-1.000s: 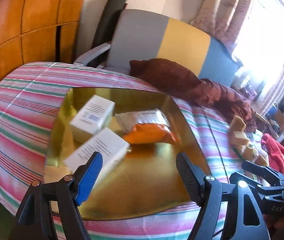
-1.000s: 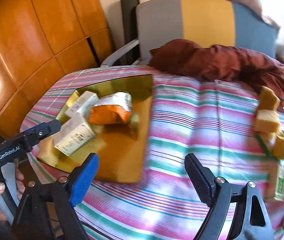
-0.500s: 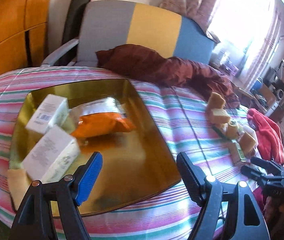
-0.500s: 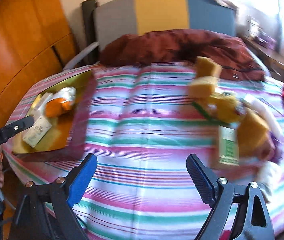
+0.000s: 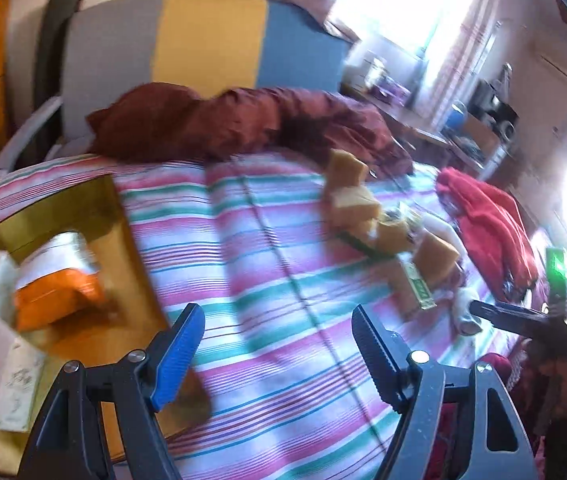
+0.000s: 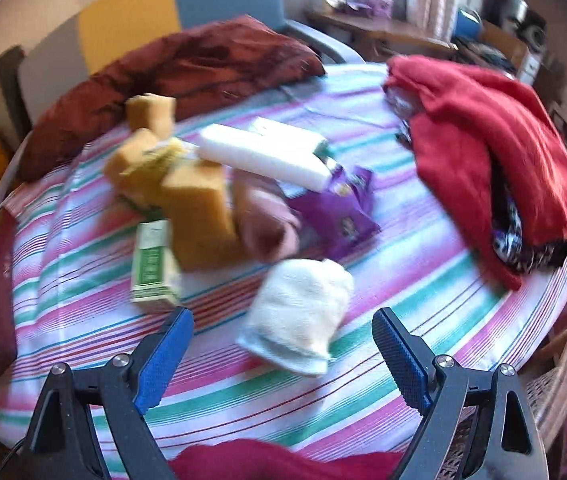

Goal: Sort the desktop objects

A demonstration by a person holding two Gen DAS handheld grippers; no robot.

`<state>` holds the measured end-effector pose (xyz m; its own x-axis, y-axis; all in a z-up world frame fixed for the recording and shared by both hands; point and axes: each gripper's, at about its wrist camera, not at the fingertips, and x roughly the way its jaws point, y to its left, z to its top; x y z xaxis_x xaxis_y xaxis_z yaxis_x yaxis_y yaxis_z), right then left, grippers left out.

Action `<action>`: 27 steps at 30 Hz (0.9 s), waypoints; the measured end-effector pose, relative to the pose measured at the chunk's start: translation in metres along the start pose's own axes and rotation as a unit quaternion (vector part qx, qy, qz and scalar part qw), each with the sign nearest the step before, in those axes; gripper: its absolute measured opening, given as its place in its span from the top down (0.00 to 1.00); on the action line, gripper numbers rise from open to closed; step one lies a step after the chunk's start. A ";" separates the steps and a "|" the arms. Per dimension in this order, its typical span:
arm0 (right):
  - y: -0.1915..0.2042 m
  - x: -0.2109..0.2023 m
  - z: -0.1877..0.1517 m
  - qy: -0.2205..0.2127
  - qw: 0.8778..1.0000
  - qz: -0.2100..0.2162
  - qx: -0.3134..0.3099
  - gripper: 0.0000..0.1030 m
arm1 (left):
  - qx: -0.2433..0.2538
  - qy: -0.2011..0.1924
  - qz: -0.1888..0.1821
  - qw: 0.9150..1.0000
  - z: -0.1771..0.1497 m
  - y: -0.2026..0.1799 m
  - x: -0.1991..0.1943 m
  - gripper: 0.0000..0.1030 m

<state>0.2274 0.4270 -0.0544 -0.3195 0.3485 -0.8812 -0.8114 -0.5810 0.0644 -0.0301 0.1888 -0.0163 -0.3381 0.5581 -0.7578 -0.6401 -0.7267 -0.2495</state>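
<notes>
My left tongs [image 5: 277,350] hang wide open with nothing between the jaws, over a table covered in a pink, green and white striped cloth [image 5: 267,272]. To their left sits a shiny gold rectangular tray [image 5: 131,264] holding an orange and white crinkly packet [image 5: 55,284] and pale cardboard boxes [image 5: 3,376] at its near left edge, blurred.

My right tongs [image 6: 281,354] are also spread wide and empty. Just ahead of them lies a cream fluffy cloth bundle [image 6: 301,312], between the two fingers but not touched by either. Beyond it is a loose heap: yellow-brown sponge blocks [image 6: 199,216], a small green and white carton [image 6: 153,266] leaning against one block, a pink soft roll [image 6: 271,224], a purple foil packet [image 6: 343,208], and a long white box [image 6: 263,156] lying across the top. A red garment [image 6: 487,152] is piled on the right side of the table, and a dark maroon cloth [image 6: 171,76] lies along the far edge in front of a grey, yellow and blue chair back [image 5: 207,40].
</notes>
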 end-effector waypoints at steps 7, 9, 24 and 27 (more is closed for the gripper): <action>-0.006 0.025 0.006 0.030 0.999 -0.006 0.027 0.17 | 0.040 0.046 -0.034 0.998 0.007 -0.051 0.043 0.26; -0.008 0.033 0.005 0.039 0.999 -0.009 0.035 0.21 | 0.049 0.055 -0.041 0.996 0.008 -0.063 0.052 0.26; -0.007 0.032 0.009 0.014 0.999 -0.018 0.048 0.42 | 0.082 0.119 -0.069 0.987 0.013 -0.133 0.125 0.26; -0.011 0.029 0.010 0.004 0.998 -0.018 0.059 0.42 | 0.093 0.128 -0.061 0.986 0.014 -0.145 0.141 0.26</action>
<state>0.2219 0.4506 -0.0758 -0.2852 0.3606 -0.8880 -0.8746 -0.4769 0.0873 0.0053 0.3783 -0.0787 -0.0812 0.5008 -0.8617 -0.7893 -0.5603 -0.2513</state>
